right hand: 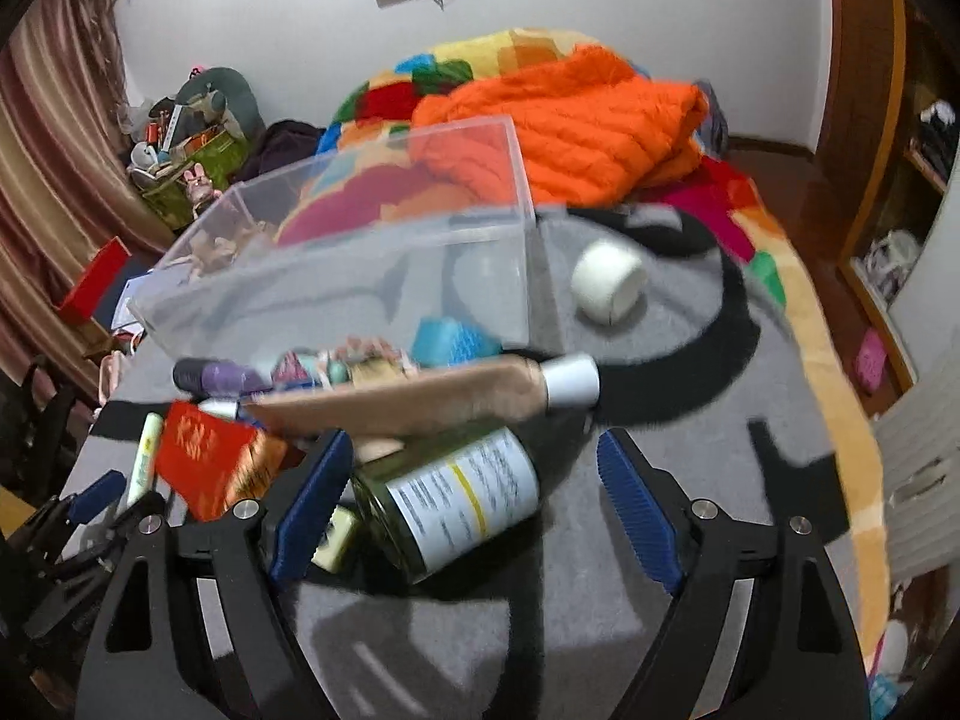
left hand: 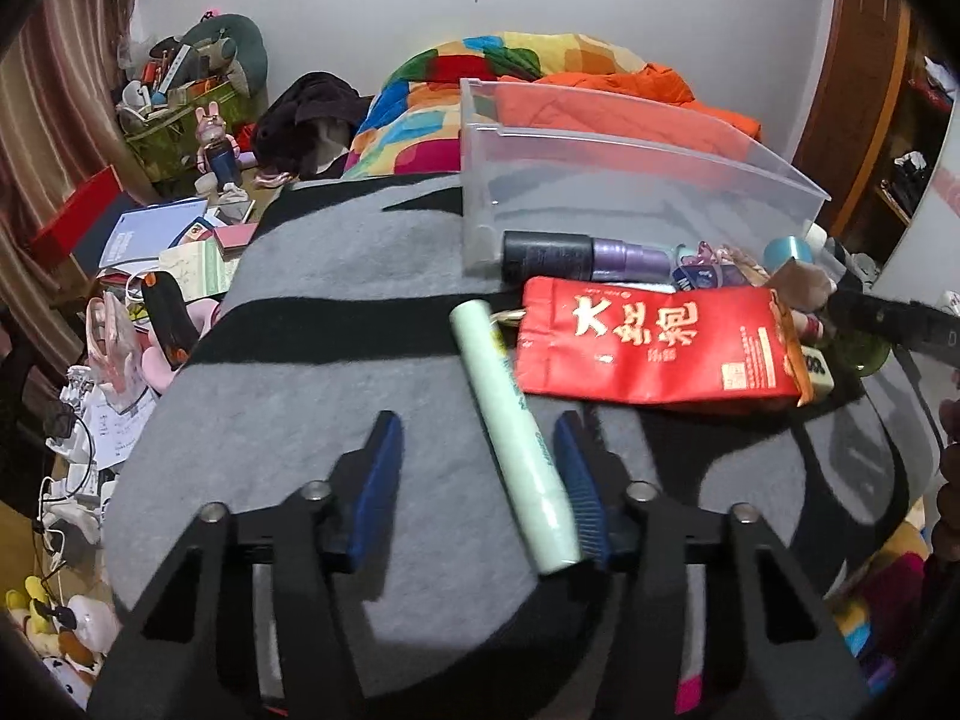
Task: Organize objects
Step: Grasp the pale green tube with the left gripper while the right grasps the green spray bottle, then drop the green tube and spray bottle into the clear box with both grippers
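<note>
On the grey and black felt mat (left hand: 300, 360) a pale green tube (left hand: 516, 438) lies between the fingers of my left gripper (left hand: 478, 426). It rests against the right pad; the left pad stands well clear, so the jaws are open. Beside it lie a red pouch (left hand: 654, 342) and a dark purple bottle (left hand: 582, 255). An empty clear plastic bin (left hand: 600, 180) stands behind them. My right gripper (right hand: 473, 441) is open around a green glass jar (right hand: 456, 498) with a white label, lying near its left finger. A beige tube with a white cap (right hand: 420, 402) lies just beyond the jar.
A white tape roll (right hand: 609, 282) lies to the right of the bin (right hand: 360, 276), and a blue roll (right hand: 450, 342) in front of it. An orange quilt (right hand: 570, 120) and a colourful blanket fill the bed behind. A cluttered desk (left hand: 168, 240) borders the mat's left edge.
</note>
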Motion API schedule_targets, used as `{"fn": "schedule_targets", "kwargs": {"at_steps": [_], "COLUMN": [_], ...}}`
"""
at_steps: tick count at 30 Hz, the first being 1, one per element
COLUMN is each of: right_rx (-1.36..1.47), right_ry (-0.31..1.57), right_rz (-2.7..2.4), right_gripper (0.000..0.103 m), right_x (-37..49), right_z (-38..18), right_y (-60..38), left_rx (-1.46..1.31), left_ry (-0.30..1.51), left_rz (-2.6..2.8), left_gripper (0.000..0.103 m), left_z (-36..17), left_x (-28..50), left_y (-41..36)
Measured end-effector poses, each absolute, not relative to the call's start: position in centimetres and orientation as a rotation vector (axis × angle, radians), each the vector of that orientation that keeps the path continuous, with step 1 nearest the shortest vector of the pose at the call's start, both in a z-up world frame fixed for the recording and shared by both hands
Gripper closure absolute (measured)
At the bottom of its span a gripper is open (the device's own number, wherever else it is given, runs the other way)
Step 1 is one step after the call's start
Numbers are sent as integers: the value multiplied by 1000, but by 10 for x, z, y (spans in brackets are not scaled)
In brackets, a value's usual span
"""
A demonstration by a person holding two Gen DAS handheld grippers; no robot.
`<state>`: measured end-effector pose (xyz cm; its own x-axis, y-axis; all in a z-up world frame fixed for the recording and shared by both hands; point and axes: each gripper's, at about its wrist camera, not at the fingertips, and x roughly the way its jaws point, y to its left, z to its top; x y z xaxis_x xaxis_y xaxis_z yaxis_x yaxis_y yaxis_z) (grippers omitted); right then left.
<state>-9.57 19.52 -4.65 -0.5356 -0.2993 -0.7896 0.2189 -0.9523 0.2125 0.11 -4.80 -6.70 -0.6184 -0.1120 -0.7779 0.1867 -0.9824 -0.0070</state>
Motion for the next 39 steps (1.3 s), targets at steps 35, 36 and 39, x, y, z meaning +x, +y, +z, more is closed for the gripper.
{"fn": "schedule_targets", "kwargs": {"at_steps": [35,36,39], "right_rx": [1023,1012,990], "right_ry": [-121,-118,-114], "right_rz": [-2575,-2571,-2562], "right_gripper": [65,65,65], "right_x": [-57,-60,-68], "right_z": [11,14,19], "right_y": [215,213,206], "left_rx": [1113,1104,1069], "left_ry": [195,198,183], "left_rz": [-2828,-2842,-2873], "left_gripper": [88,88,88], "left_z": [-18,-13,-1], "left_x": [4,1,-9], "left_y": [-52,-51,-45]}}
